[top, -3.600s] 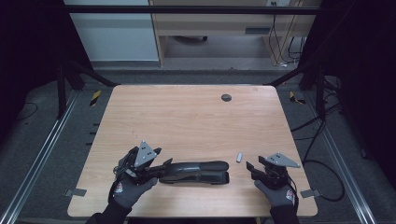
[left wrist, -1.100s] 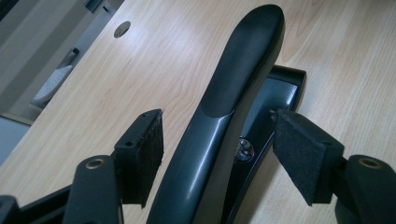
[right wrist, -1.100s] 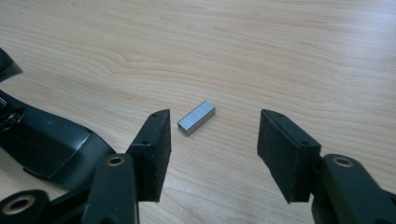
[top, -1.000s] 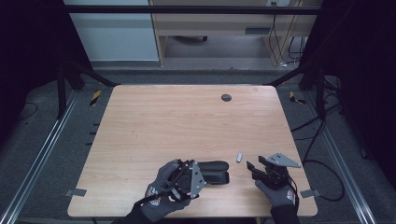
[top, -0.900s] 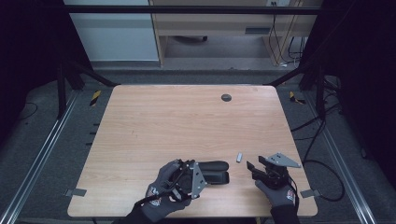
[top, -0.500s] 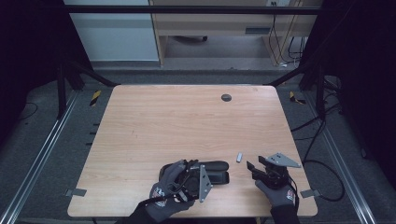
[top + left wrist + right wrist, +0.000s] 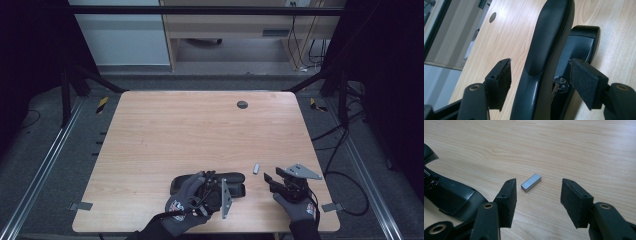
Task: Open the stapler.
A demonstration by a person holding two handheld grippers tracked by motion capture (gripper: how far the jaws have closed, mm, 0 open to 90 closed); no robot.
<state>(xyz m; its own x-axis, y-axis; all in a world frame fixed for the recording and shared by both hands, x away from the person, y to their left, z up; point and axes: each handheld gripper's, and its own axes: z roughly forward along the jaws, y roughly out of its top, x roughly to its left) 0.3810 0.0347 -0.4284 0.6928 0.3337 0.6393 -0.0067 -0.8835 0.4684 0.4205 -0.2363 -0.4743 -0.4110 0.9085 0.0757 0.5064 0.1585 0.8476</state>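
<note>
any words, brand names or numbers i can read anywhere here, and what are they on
None can be read.
Glove on the left hand: a red and white printed patch, too small and blurred to read.
Glove on the right hand: a red and white mark near the cuff, also too blurred.
Black stapler: no marking shows in the left gripper view.
Block of staples: plain metal, no marking.

A lab recording bay: pale wooden tabletop (image 7: 165, 130) boxed in by black frame struts (image 7: 75, 75), floor rails (image 7: 42, 167), trailing cables (image 7: 345, 145).
</note>
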